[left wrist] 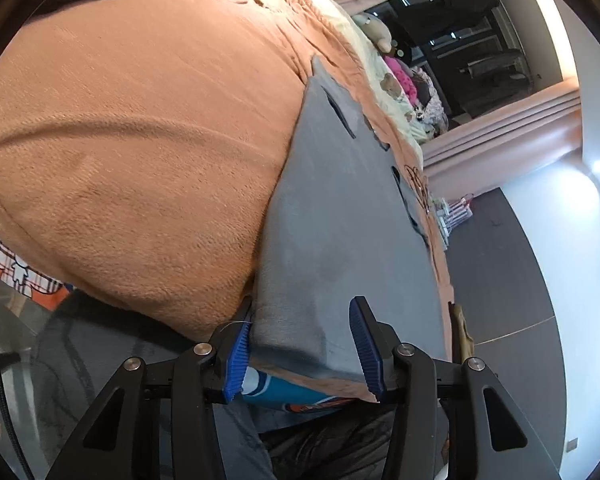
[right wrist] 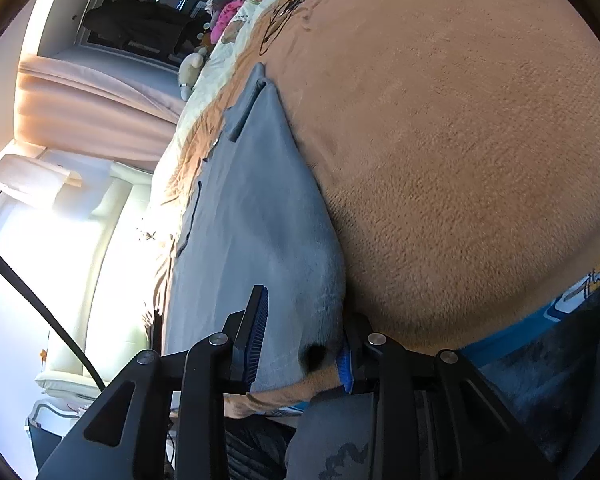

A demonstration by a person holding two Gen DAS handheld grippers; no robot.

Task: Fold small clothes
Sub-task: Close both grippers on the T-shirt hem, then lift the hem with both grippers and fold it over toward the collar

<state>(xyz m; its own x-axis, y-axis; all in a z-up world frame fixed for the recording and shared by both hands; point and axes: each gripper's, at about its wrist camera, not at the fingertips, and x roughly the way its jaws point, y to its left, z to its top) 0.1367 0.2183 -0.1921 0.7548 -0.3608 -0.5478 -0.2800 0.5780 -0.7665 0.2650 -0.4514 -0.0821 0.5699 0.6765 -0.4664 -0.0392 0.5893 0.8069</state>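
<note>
A small grey garment (left wrist: 340, 216) lies flat on an orange fleece blanket (left wrist: 140, 140) on a bed. My left gripper (left wrist: 300, 344) is open, its blue pads (left wrist: 362, 344) straddling the garment's near corner at the bed edge. In the right wrist view the same grey garment (right wrist: 256, 208) stretches away over the orange blanket (right wrist: 460, 160). My right gripper (right wrist: 304, 340) is open around the garment's other near corner, one blue pad (right wrist: 258, 336) above the cloth and the other mostly hidden beneath it.
A pile of stuffed toys and pink clothes (left wrist: 400, 76) sits at the far end of the bed, also seen in the right wrist view (right wrist: 224, 16). Pink curtains (right wrist: 92, 100) and a dark window lie beyond. A white armchair (right wrist: 108, 272) stands beside the bed. Dark floor lies below.
</note>
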